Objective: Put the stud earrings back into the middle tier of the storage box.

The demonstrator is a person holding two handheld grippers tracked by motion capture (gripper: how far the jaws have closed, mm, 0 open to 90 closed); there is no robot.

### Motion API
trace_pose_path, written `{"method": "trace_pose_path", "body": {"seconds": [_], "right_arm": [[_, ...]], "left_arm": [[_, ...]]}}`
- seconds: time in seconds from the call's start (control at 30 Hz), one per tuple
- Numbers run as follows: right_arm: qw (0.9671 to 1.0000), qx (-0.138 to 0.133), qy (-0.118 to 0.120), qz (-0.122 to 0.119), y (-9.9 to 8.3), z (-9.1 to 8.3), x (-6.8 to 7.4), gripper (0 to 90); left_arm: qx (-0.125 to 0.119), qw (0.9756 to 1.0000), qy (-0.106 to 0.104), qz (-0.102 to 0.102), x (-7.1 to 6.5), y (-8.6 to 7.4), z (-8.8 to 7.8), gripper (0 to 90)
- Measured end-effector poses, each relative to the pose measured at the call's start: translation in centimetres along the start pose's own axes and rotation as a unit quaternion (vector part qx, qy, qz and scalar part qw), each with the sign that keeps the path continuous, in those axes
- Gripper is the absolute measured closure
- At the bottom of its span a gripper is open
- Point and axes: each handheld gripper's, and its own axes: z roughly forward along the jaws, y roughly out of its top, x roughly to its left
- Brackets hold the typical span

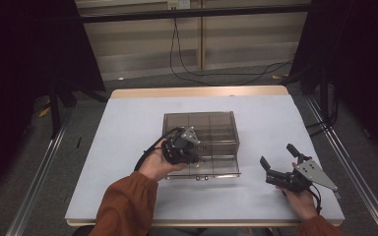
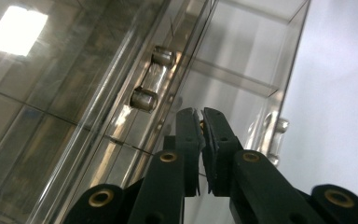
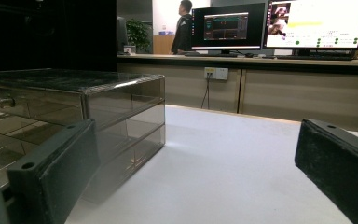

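Clear smoky acrylic drawer box (image 1: 202, 132) sits mid-frame in the high view on the grey-white table (image 1: 128, 147), lower drawer (image 1: 216, 167) looks pulled out a bit toward the bottom of frame, judging by its front edge standing proud. Left gripper (image 1: 189, 152) is at the box front, just left of centre; in the left gripper view its jaws are nearly closed, a thin gap with a tiny brass-coloured bit between the tips, can't tell if it's gripped or part of the jaw. Bar handle (image 2: 151, 77) with two metal studs is upper centre there, apart from the jaws. Right gripper (image 1: 280, 164) rests lower right on the table, jaws wide apart, holding nothing, probably parked out of the way while the left works the drawer
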Motion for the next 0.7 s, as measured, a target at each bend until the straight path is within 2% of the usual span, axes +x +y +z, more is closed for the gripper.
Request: {"method": "trace_pose_path", "body": {"seconds": [0.13,0.2,0.33,0.4,0.53,0.63,0.7], "right_arm": [[1.0,0.0,-0.002,0.001,0.0,0.0,0.0,0.0],[1.0,0.0,-0.001,0.0,0.0,0.0,0.0,0.0],[1.0,0.0,0.0,0.001,0.0,0.0,0.0,0.0],[1.0,0.0,0.0,0.001,0.0,0.0,0.0,0.0],[1.0,0.0,0.0,0.001,0.0,0.0,0.0,0.0],[1.0,0.0,0.0,0.0,0.0,0.0,0.0,0.0],[1.0,0.0,-0.001,0.0,0.0,0.0,0.0,0.0]], "left_arm": [[0.019,0.9998,-0.001,0.01,0.0,0.5,0.5,85.8],[0.032,0.9994,-0.005,0.009,-0.1,0.7,0.8,85.8],[0.061,0.998,0.0,0.015,-0.2,1.1,1.4,85.8],[0.074,0.9969,-0.005,0.025,-0.1,1.3,1.5,85.7],[0.087,0.9959,-0.003,0.025,-0.1,1.5,1.8,85.1],[0.093,0.9953,-0.01,0.024,0.0,1.6,2.1,85.1],[0.103,0.9941,-0.009,0.032,0.1,1.7,2.2,84.9]]}}
